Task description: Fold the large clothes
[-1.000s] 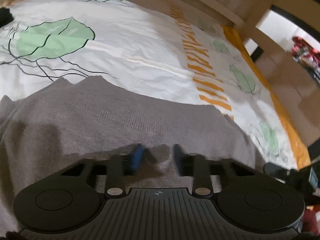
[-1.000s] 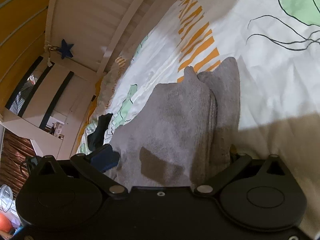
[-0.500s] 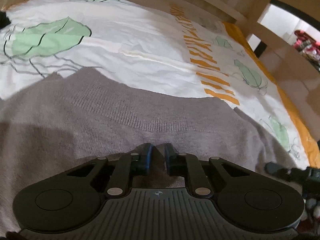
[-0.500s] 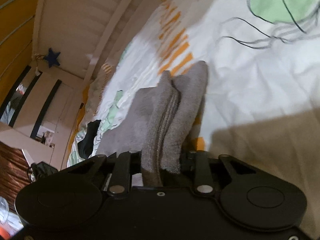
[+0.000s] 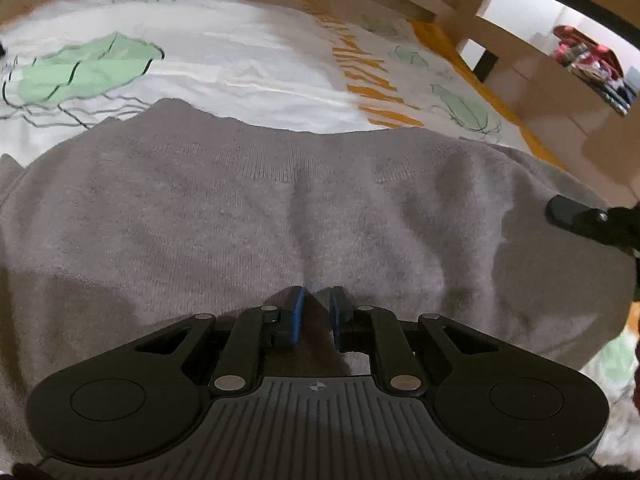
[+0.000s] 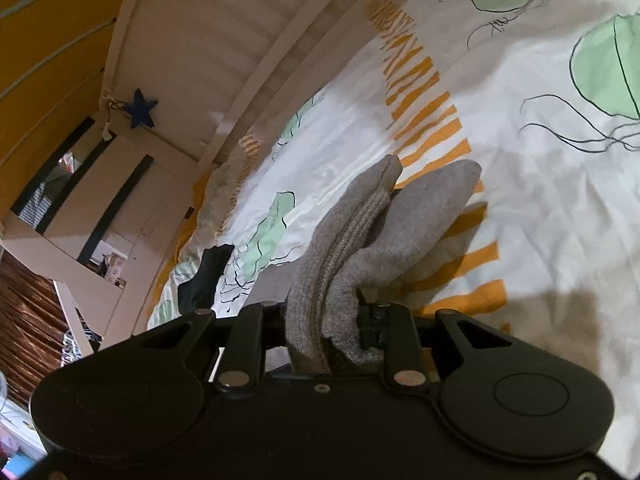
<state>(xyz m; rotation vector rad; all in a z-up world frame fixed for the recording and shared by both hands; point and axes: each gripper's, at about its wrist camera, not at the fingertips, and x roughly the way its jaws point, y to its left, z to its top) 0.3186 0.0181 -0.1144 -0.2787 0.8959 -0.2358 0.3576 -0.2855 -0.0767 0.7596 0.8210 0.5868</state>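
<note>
On the bed (image 5: 256, 76), my left gripper (image 5: 316, 304) pinches a fold of the sweater (image 5: 240, 208), jaws nearly shut. My right gripper (image 6: 324, 320), having just closed, clamps its bunched edge.

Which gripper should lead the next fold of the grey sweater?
Right, probably. The right gripper is clamped on a lifted bunch of the grey sweater; the left gripper only pinches fabric low on it.

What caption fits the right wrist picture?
Right gripper shut on bunched grey sweater above the patterned bedsheet.
</note>
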